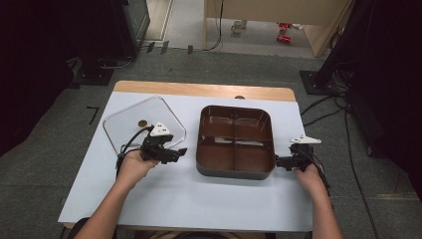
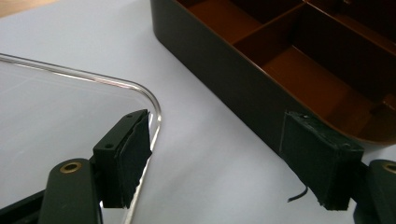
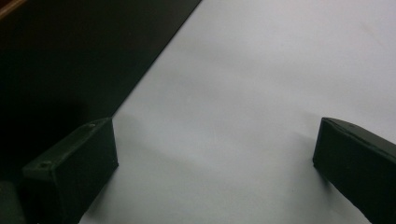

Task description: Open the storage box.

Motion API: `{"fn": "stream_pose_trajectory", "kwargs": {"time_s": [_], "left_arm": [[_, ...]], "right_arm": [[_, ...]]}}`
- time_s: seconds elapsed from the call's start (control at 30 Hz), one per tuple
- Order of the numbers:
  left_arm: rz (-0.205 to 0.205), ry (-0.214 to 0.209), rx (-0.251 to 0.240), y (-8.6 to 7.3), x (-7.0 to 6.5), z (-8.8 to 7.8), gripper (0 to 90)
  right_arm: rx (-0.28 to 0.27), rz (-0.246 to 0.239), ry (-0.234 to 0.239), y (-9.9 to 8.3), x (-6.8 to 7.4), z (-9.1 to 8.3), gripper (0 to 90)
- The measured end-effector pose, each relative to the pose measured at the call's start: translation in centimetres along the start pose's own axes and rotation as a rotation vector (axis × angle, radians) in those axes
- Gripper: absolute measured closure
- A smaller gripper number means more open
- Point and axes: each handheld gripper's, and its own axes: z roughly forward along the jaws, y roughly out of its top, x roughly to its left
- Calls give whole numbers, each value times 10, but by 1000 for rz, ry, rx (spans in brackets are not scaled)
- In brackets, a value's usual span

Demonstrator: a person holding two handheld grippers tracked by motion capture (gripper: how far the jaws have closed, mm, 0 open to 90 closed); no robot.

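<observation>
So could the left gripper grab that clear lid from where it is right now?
Probably yes. The left gripper stands open beside the clear lid, one pad right over its rounded edge, and nothing lies between them. The brown tray sits off to the other side.

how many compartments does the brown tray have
4. The brown tray is split by a cross divider: far left, far right, near left, near right. All look empty.

white-topped table (image 1: 199,199) bears clear lid (image 1: 124,124) and brown tray (image 1: 235,172).
</observation>
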Motion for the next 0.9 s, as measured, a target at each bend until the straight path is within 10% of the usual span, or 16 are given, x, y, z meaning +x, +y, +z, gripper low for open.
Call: {"fn": "stream_pose_trajectory", "kwargs": {"time_s": [0.9], "left_arm": [[94,-12,153,-24,-24,45,236]], "right_arm": [[0,-2,0,0,0,0,0]]}}
